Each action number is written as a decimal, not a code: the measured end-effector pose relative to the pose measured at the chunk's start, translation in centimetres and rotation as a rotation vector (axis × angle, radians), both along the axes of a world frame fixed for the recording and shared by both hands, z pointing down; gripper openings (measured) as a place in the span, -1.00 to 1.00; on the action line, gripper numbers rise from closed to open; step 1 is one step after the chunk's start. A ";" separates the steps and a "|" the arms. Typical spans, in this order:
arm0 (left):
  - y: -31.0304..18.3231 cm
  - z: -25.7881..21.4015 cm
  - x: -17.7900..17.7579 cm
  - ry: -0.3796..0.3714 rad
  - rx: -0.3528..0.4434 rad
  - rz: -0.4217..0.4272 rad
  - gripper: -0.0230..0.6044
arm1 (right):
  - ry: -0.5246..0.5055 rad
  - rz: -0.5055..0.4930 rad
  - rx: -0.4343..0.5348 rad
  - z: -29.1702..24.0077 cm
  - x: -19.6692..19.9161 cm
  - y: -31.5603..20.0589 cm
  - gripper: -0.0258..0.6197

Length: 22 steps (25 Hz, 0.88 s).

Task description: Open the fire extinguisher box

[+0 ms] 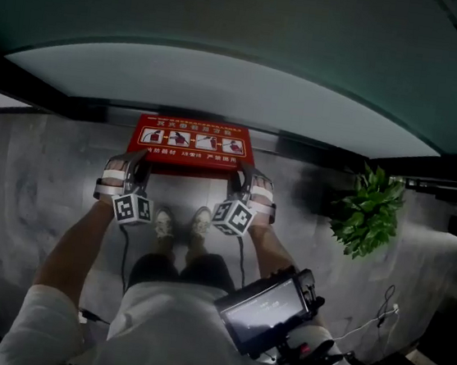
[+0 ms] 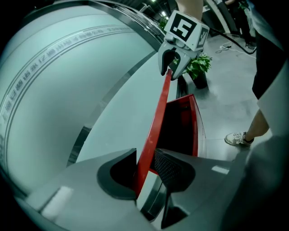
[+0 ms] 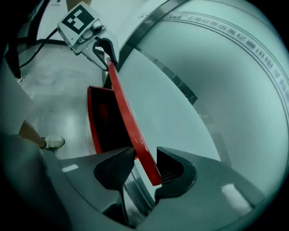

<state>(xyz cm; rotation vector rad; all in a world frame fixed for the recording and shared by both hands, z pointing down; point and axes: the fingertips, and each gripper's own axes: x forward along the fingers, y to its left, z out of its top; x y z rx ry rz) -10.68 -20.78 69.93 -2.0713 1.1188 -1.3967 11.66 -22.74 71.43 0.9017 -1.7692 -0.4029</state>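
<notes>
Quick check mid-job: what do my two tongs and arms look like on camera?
Both the left tongs and right tongs are grey bodies with black jaws and mesh-textured pads. Each carries a white cube with black square markers and trails a thin black cable. The person wears a white short-sleeved shirt.

I see the fire extinguisher box (image 2: 193, 118) on the grey floor, set against the pale wall: a low red case, its inside dark. Its lid (image 1: 191, 140) is flat and red, with a row of white pictures and white lettering across the top. The lid's front edge stands raised clear of the rim, tilted toward the wall, leaving the box open
</notes>
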 end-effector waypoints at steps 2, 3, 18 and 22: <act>-0.9 -0.5 -0.1 0.004 0.009 -0.011 -0.54 | 0.007 -0.014 0.025 -0.6 -0.2 -0.8 -0.46; -1.5 -0.9 -0.2 0.006 0.012 -0.015 -0.53 | 0.006 -0.018 0.035 -1.1 -0.3 -1.3 -0.46; -10.7 -6.2 -1.6 0.019 0.097 -0.164 -0.53 | -0.032 -0.063 0.131 -6.5 -1.3 -10.3 -0.52; -13.4 -6.8 -1.7 0.035 0.113 -0.160 -0.53 | -0.035 -0.053 0.148 -7.1 -1.3 -12.7 -0.54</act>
